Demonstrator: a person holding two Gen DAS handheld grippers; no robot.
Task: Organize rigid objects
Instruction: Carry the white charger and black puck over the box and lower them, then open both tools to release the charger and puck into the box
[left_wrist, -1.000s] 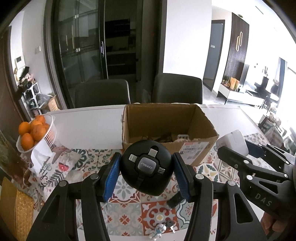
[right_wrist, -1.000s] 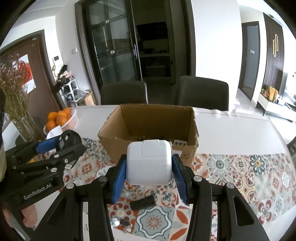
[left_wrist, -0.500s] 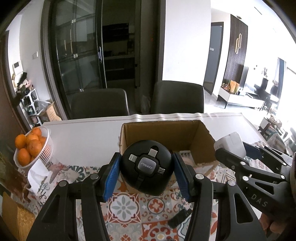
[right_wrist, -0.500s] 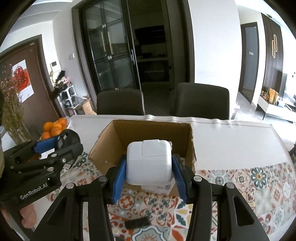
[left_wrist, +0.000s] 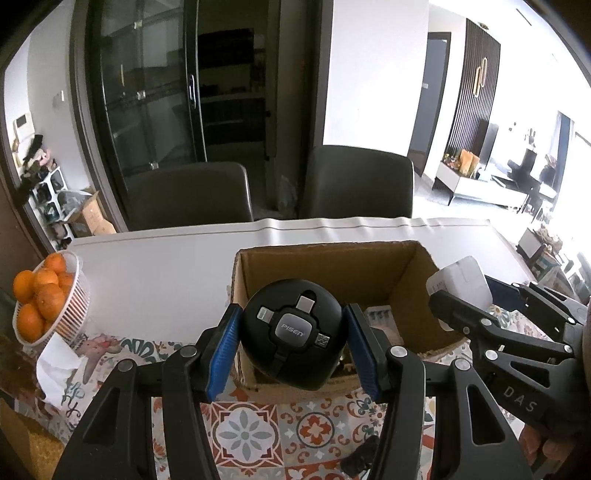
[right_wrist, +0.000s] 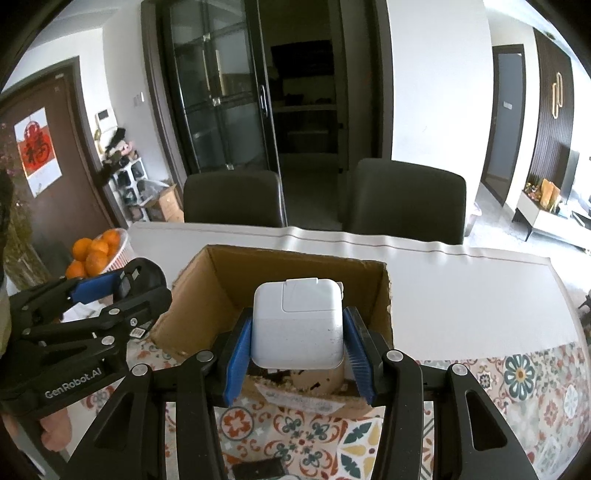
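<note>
My left gripper (left_wrist: 293, 338) is shut on a round black PISEN cable reel (left_wrist: 293, 332), held over the near left wall of an open cardboard box (left_wrist: 332, 264). My right gripper (right_wrist: 297, 334) is shut on a white square power adapter (right_wrist: 297, 325), held above the near edge of the same box (right_wrist: 229, 280). Each gripper shows in the other's view: the right one with its adapter (left_wrist: 463, 280) at the right, the left one with the reel (right_wrist: 142, 280) at the left. Small items lie on the box floor, mostly hidden.
The box stands on a white table (left_wrist: 155, 266) with a patterned runner (left_wrist: 251, 435) along its near side. A white basket of oranges (left_wrist: 44, 295) sits at the left. A small dark object (right_wrist: 258, 469) lies on the runner below. Two dark chairs (right_wrist: 406, 199) stand behind the table.
Both grippers have moved forward toward the box with their loads; the box now lies under the fingertips and its inside shows more. The grips have not changed.
</note>
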